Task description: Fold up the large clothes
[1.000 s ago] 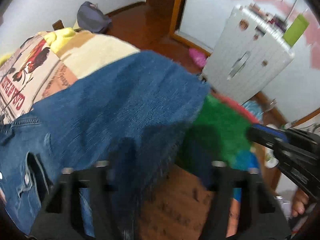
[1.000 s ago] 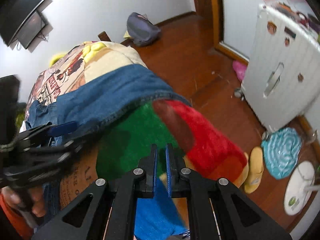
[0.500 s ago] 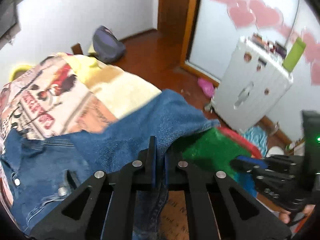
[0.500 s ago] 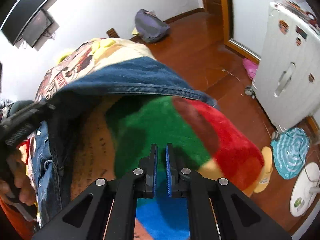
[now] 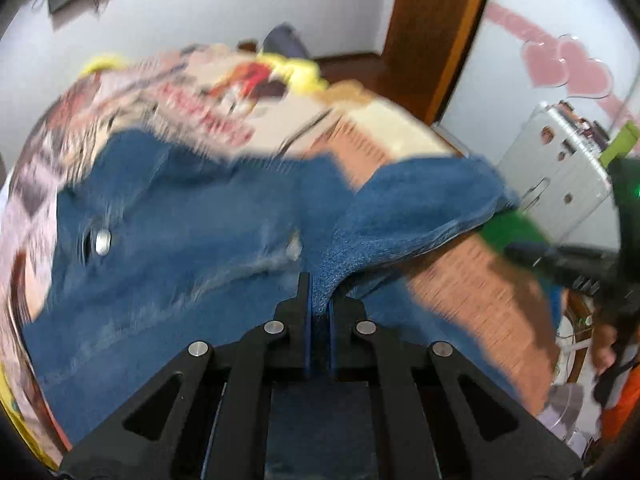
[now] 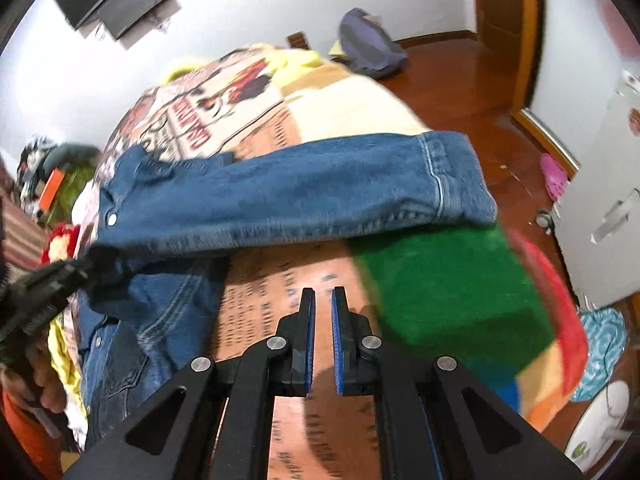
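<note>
Bedroom with white walls, a wood floor [image 6: 452, 76] and a patterned bedspread [image 6: 224, 120]. Spread over the bedspread, a blue denim jacket [image 6: 280, 196], one sleeve stretched rightward to the green patch [image 6: 448, 284]. Left gripper [image 5: 319, 292] pinching a fold of the denim at the near edge. Right gripper [image 6: 322, 308] pressed nearly together on nothing, above the bedspread just near of the sleeve.
</note>
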